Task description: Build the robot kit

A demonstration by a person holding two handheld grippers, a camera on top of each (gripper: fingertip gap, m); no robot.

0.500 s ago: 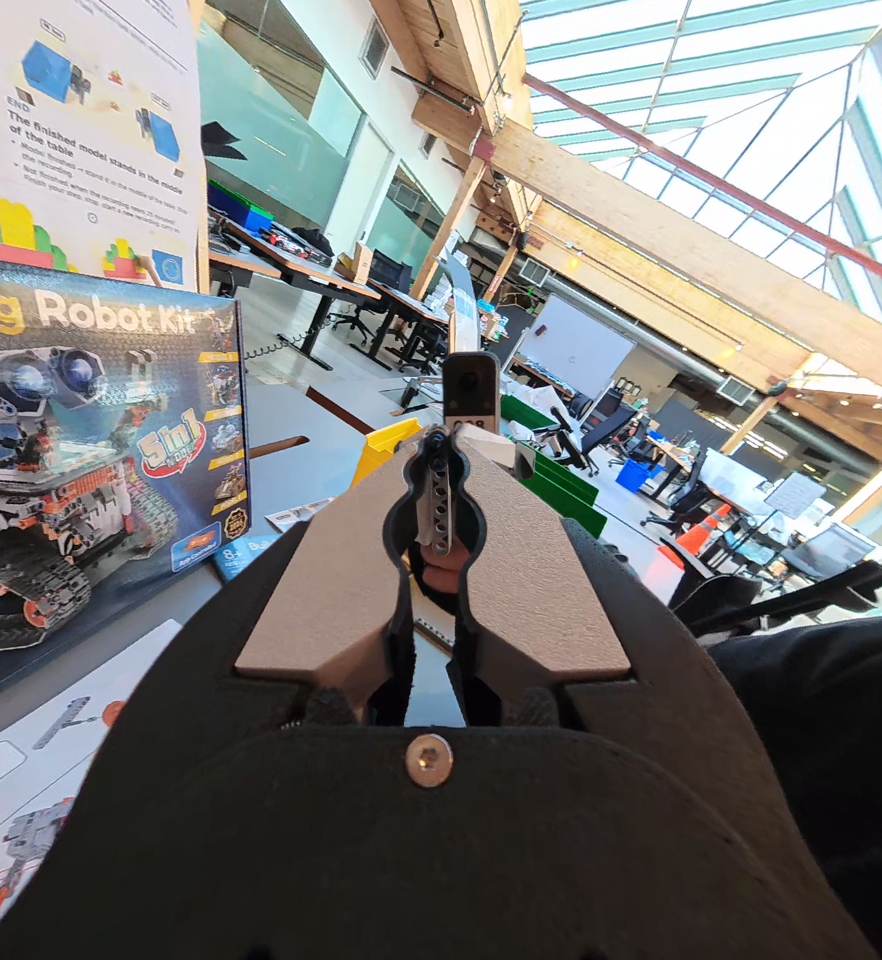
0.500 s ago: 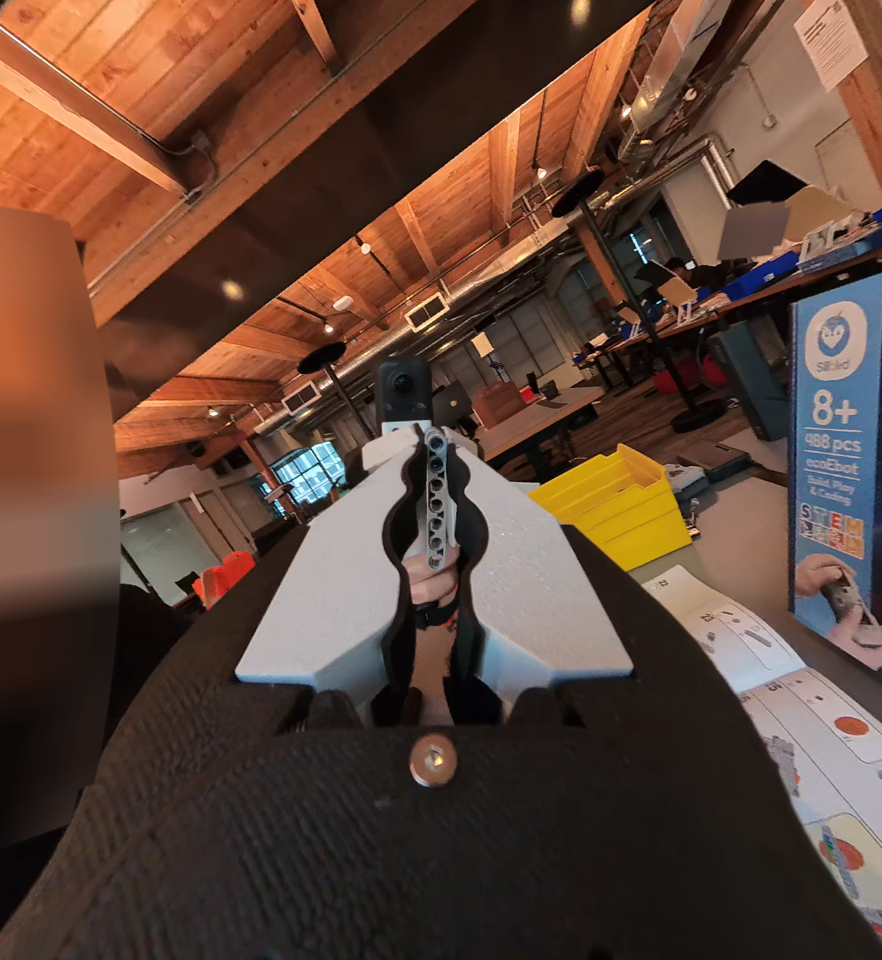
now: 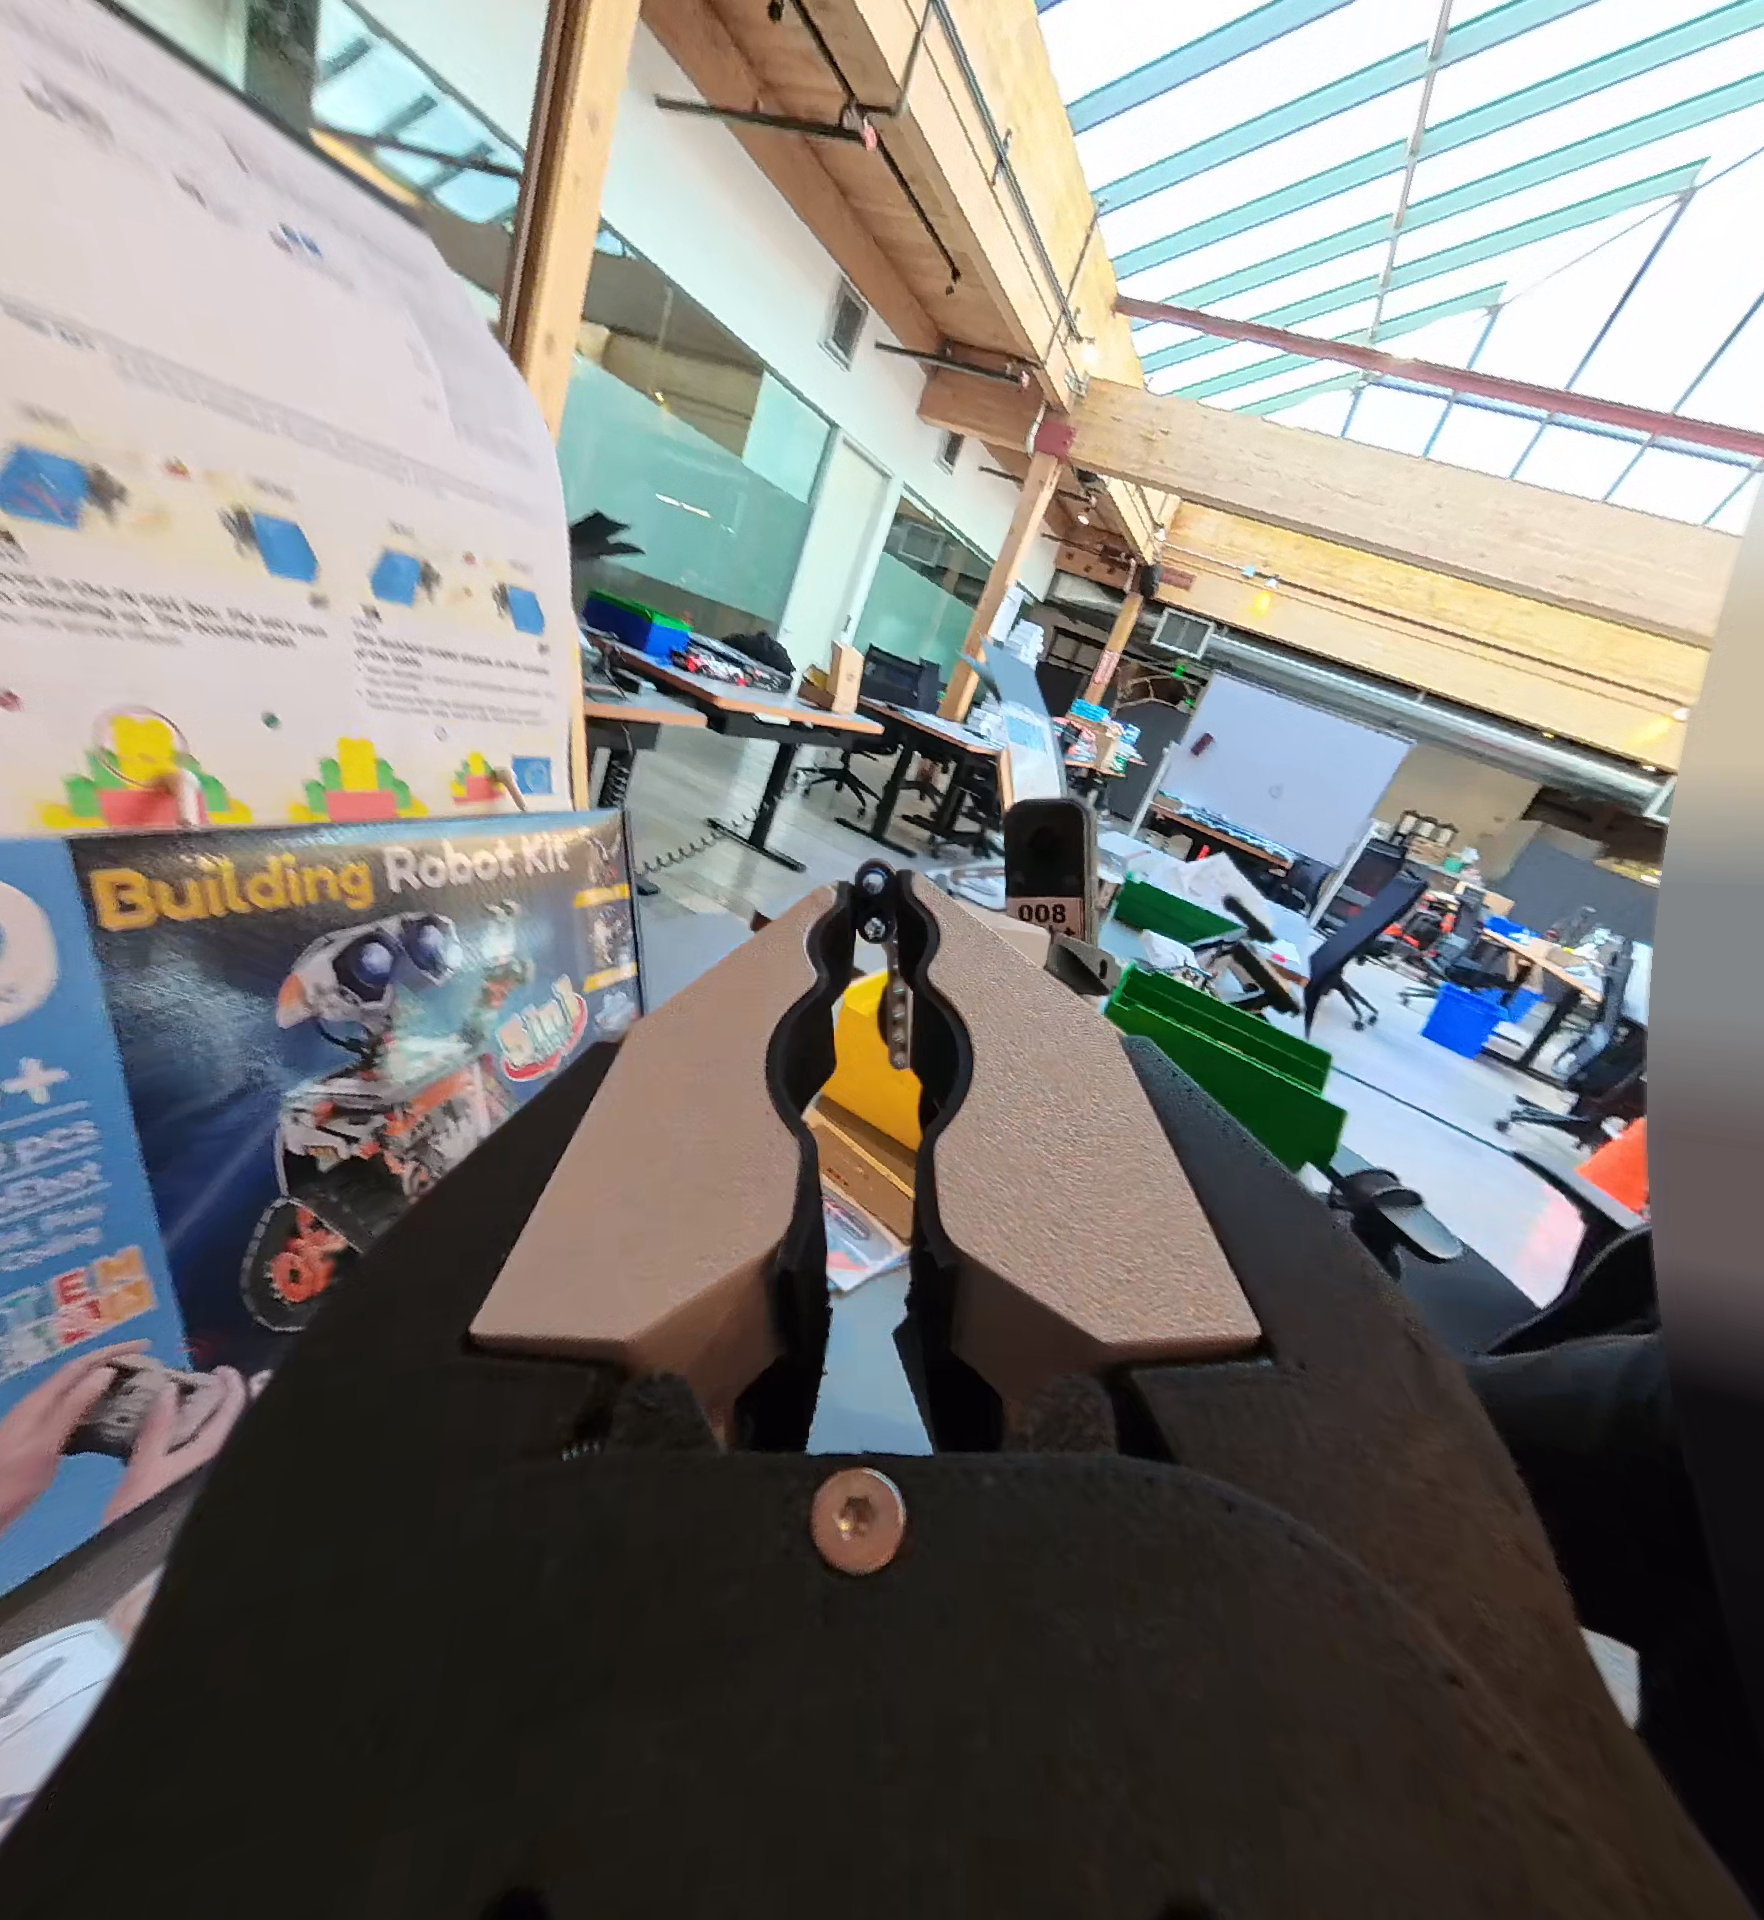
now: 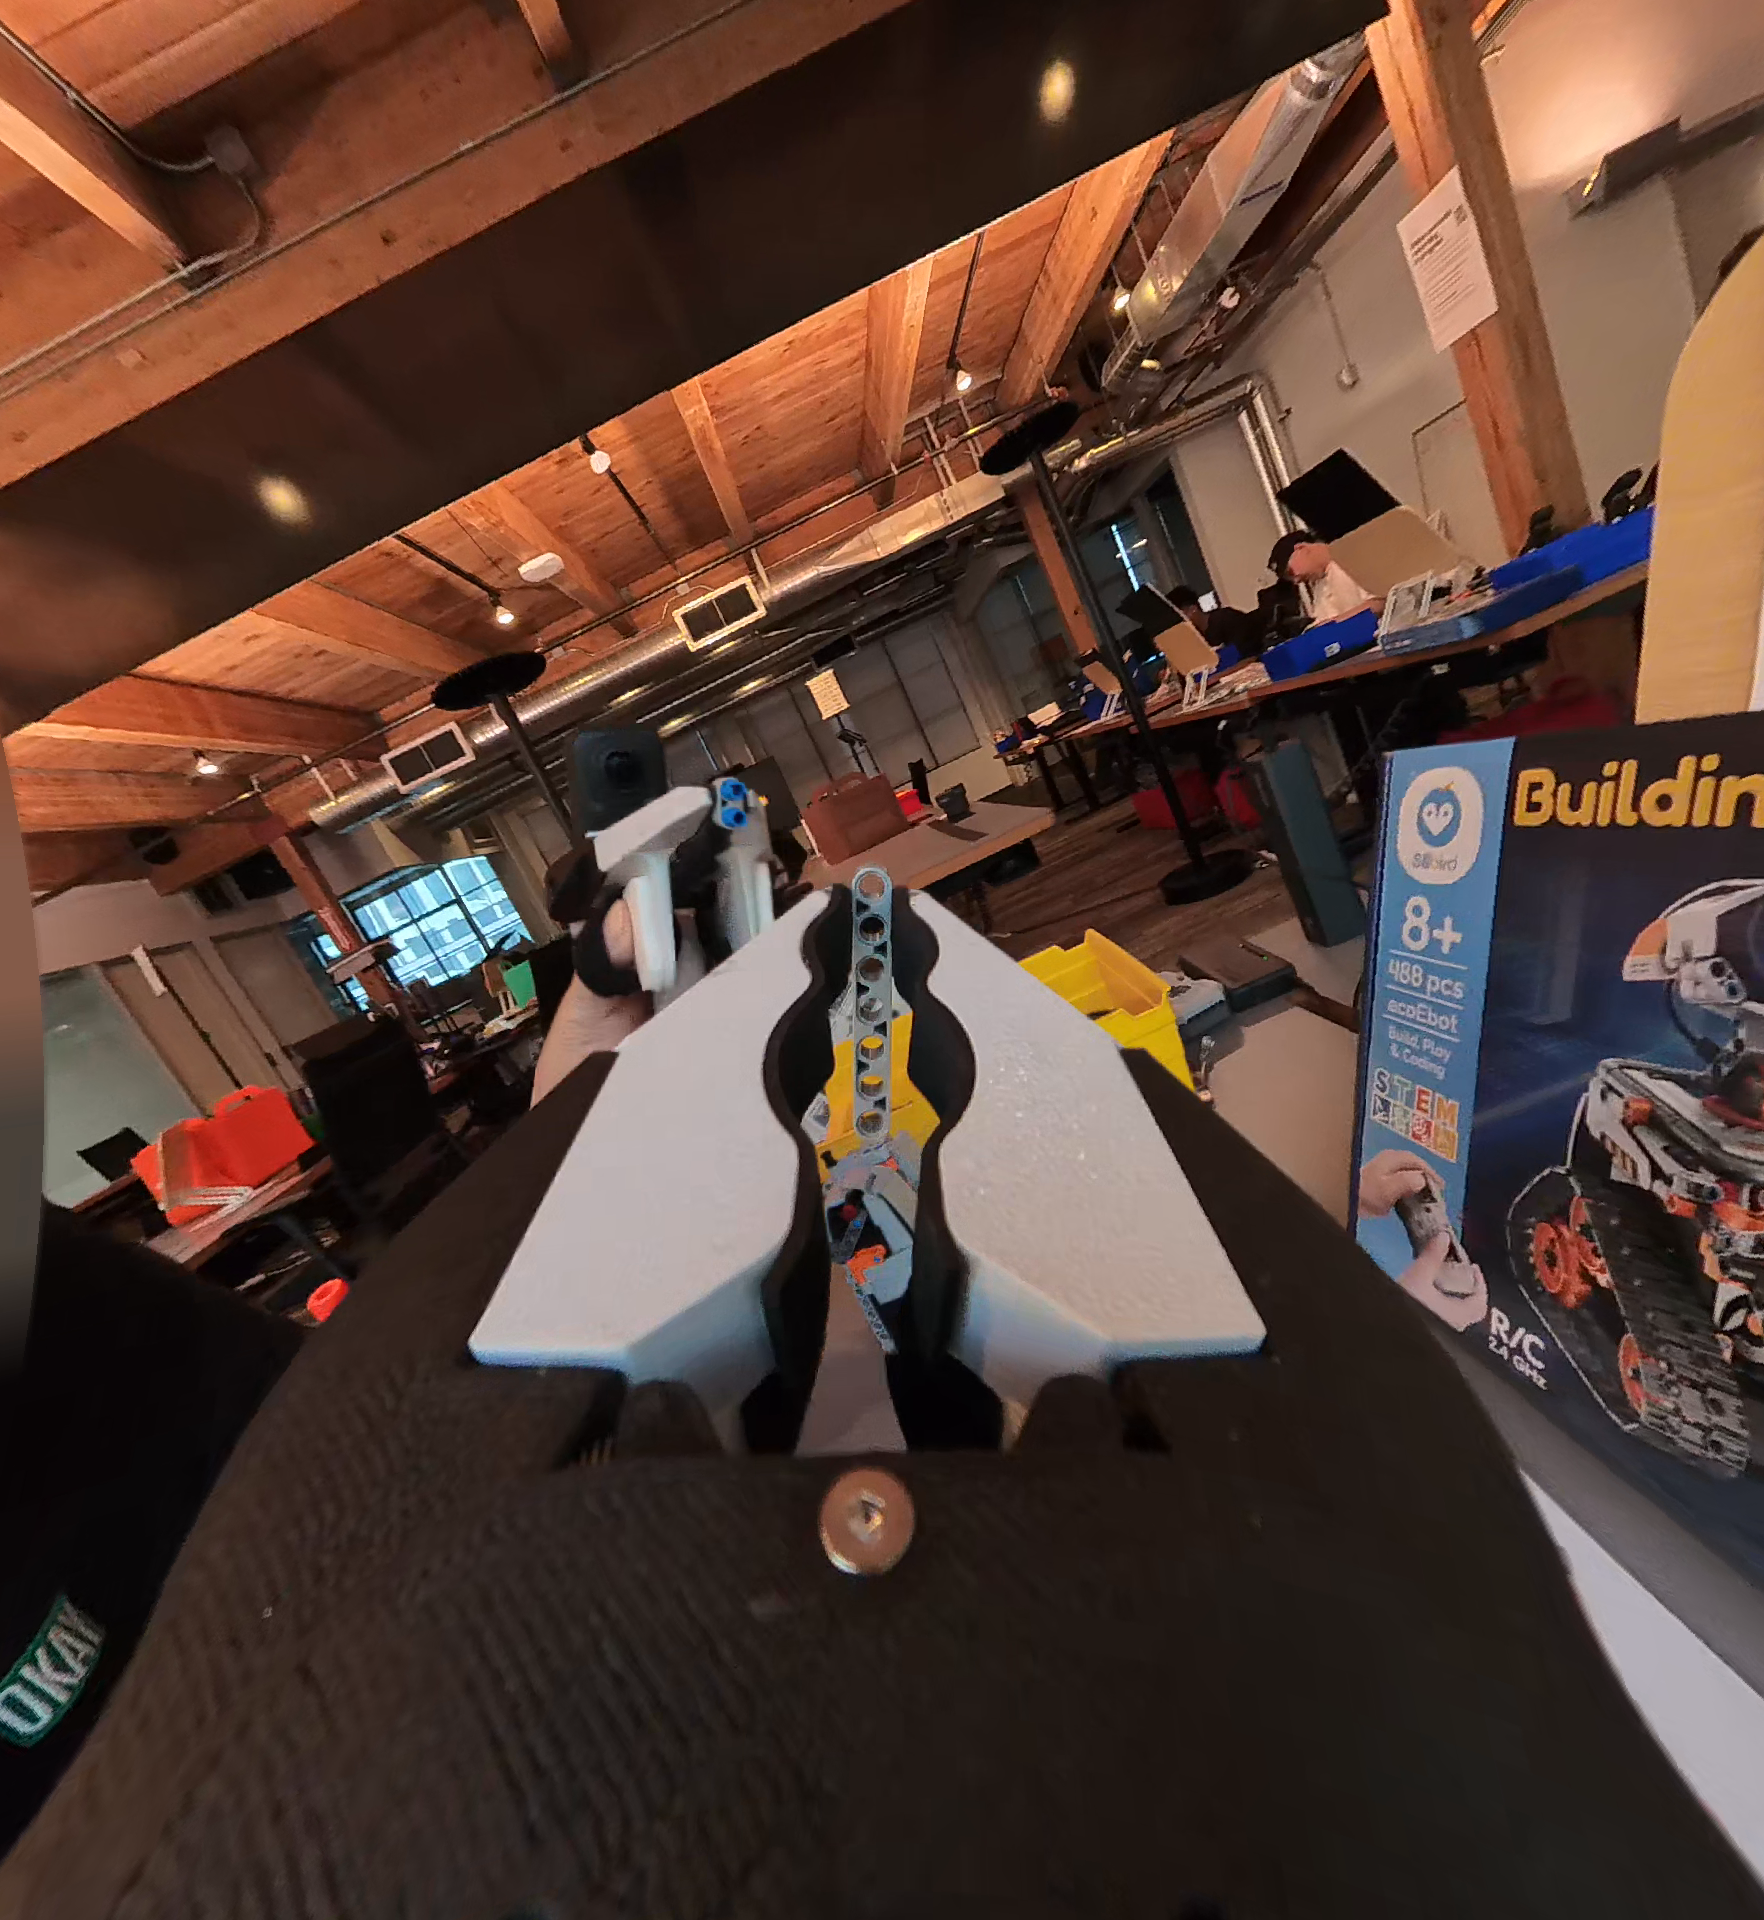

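Two handheld grippers are raised above a desk (image 4: 1688, 1621) in a large open workshop with timber beams.

In the left wrist view, the left gripper (image 3: 873, 894) has its tan fingers (image 3: 1044, 1132) clenched at the tips on a small black connector piece with blue pins (image 3: 874, 902). Beyond the fingers, farther off, stands the other gripper's dark camera (image 3: 1046, 854), and a grey perforated beam shows through the gap between the fingers.

In the right wrist view, the right gripper (image 4: 873, 920) has its white fingers (image 4: 691, 1143) closed on a grey perforated beam (image 4: 870, 977), which stands upright and pokes just above the tips. The left gripper appears far left of it, held by a hand (image 4: 597, 977).

A toy robot kit box (image 3: 265, 1101) stands upright on the desk, to the left in the left view. Behind it leans a white instruction sheet (image 3: 213, 520). A yellow bin (image 4: 1106, 987) and green bins (image 3: 1221, 1060) sit farther back. Printed pages (image 4: 1709, 1704) lie near the box.
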